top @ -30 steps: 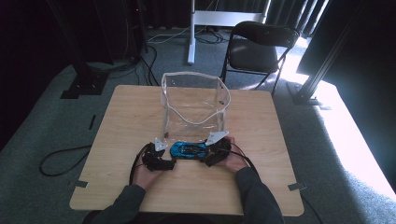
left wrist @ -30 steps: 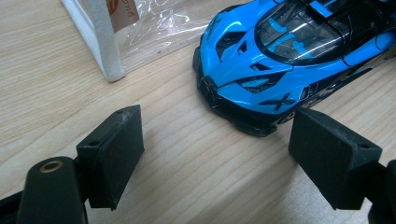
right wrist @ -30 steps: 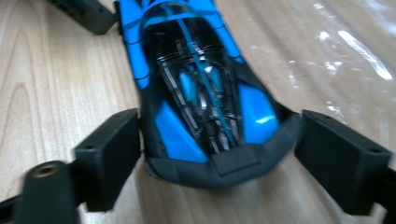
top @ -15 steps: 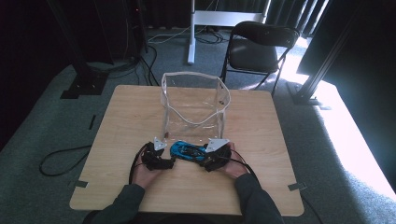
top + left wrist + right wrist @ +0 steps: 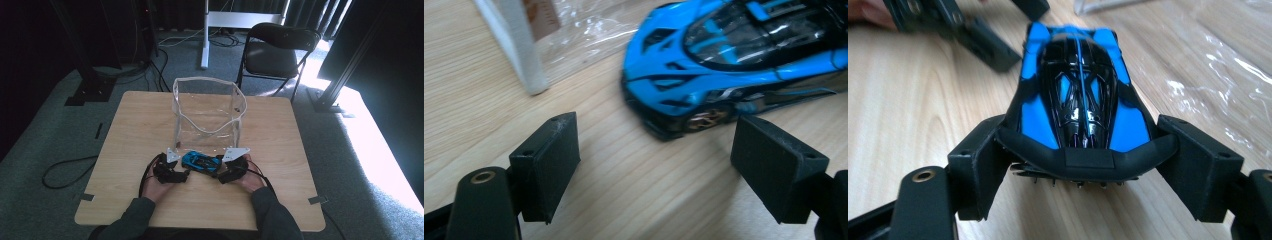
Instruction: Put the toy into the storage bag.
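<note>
A blue and black toy car [image 5: 201, 162] lies on the wooden table [image 5: 280, 130], between both grippers. In the right gripper view my right gripper [image 5: 1080, 170] has its jaws on either side of the car's [image 5: 1078, 90] rear. They have just been closing, and both pads touch the ends of the rear wing. My left gripper [image 5: 654, 165] stands open just short of the car's nose [image 5: 724, 60], with bare wood between its pads. From above, the left gripper [image 5: 182, 172] and right gripper [image 5: 221, 175] face each other across the car.
A clear plastic bag [image 5: 210, 110] with a white rim stands open right behind the car; its edge [image 5: 519, 50] lies close to the left jaw. A black folding chair [image 5: 280, 50] stands beyond the table's far edge. Cables trail from both grippers.
The right gripper has edged in toward the car's rear and its jaws have narrowed around it. The left gripper and the car have stayed put.
</note>
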Demonstrator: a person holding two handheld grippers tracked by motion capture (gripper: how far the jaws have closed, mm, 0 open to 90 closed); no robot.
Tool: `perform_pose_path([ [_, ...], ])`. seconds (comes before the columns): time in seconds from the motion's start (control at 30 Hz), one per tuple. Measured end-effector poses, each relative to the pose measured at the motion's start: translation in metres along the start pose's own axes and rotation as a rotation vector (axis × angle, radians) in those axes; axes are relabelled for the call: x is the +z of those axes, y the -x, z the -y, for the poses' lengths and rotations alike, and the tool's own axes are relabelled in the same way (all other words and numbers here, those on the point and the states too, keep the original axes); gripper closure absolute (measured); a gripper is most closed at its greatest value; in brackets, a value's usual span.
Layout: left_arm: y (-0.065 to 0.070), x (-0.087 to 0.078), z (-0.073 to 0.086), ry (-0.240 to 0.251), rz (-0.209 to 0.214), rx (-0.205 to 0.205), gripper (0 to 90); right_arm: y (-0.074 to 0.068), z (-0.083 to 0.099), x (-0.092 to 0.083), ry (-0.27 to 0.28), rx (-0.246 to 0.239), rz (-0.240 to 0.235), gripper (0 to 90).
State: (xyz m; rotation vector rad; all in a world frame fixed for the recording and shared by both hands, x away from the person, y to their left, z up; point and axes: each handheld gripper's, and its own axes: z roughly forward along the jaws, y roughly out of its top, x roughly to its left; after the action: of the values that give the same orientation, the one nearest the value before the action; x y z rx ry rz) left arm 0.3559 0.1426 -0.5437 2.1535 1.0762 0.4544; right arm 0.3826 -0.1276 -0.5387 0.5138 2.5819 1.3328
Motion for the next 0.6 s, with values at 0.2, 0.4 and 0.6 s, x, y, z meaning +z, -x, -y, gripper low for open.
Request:
perform_pose_path([
  [0.2, 0.005, 0.000, 0.000, 0.005, 0.029, 0.025, 20.7, 0.002, -0.003, -0.001, 0.054, 0.056, -0.030, 23.9],
  [0.4, 0.008, 0.001, -0.001, 0.009, 0.040, 0.031, 23.9, -0.002, -0.002, 0.005, 0.046, 0.056, -0.019, 23.8],
  [0.6, 0.008, 0.001, -0.001, 0.006, 0.037, 0.033, 23.9, -0.001, 0.000, 0.009, 0.018, 0.064, -0.026, 23.6],
])
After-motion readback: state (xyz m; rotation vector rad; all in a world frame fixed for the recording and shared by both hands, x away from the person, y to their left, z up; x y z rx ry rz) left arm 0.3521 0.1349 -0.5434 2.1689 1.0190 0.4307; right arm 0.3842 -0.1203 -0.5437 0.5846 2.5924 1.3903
